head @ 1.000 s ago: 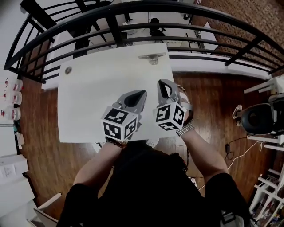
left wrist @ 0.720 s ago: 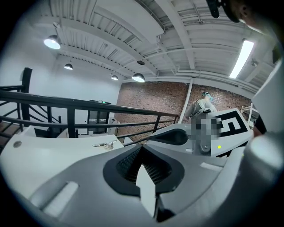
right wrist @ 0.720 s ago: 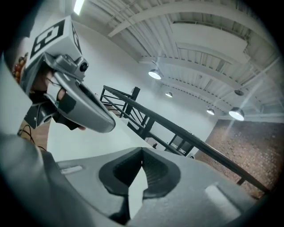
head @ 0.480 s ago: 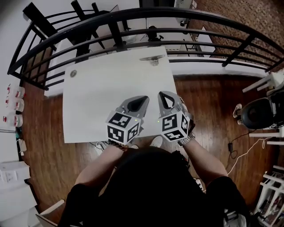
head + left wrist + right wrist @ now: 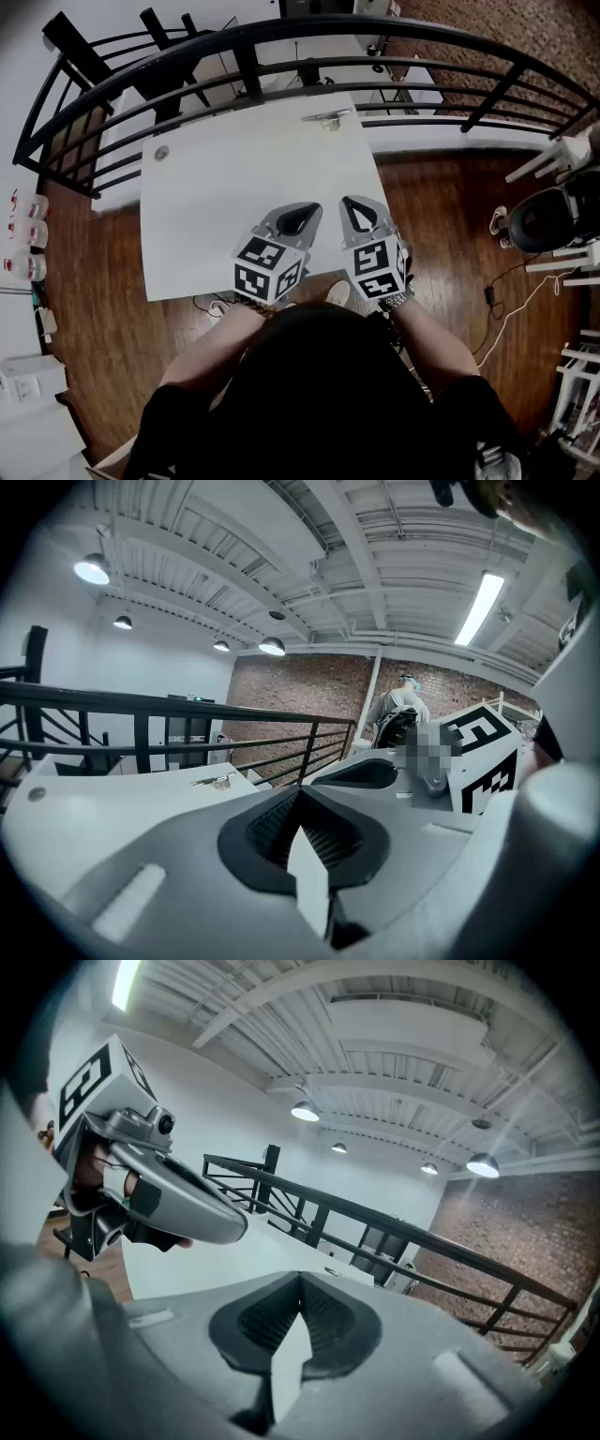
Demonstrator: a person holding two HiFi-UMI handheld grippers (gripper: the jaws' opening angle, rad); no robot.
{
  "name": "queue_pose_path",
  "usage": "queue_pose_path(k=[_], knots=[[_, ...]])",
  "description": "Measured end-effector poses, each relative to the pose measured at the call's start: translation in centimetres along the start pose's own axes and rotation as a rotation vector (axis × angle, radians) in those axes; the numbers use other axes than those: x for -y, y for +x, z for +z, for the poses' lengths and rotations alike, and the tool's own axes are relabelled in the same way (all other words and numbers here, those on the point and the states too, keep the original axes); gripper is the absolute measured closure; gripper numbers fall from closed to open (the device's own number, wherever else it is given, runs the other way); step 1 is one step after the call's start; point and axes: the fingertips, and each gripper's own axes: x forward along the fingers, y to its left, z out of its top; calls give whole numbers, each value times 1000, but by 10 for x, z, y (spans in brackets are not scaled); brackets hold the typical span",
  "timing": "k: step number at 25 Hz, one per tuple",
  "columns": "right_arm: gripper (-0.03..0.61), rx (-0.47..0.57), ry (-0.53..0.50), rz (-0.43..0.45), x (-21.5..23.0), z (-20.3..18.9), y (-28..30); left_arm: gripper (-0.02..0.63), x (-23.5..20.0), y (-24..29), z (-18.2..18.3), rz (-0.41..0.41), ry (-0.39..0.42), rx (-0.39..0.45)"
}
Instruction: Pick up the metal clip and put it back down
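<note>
Wood floor (image 5: 94,309) and a black railing (image 5: 247,67) are seen around the white desk (image 5: 216,187), pretty plain setup. Left claw (image 5: 307,211) is held over the desk's near part, jaws pressed together with nothing between them. Right claw (image 5: 351,202) is held just beside it, likewise closed and empty. Clip (image 5: 325,117) is seen lying at the far edge, well apart from both.

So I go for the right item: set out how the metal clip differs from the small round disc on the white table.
The metal clip is elongated; the round disc is a small circle. The clip lies at the far edge, right of centre; the disc sits near the far left corner. Both rest on the white table, untouched.
</note>
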Motion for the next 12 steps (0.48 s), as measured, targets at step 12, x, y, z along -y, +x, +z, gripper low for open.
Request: queue_pose_path(k=[12], knots=[[586,9,27,-27,-43,4,-37,597,19,-38,-19,-50,12,11]])
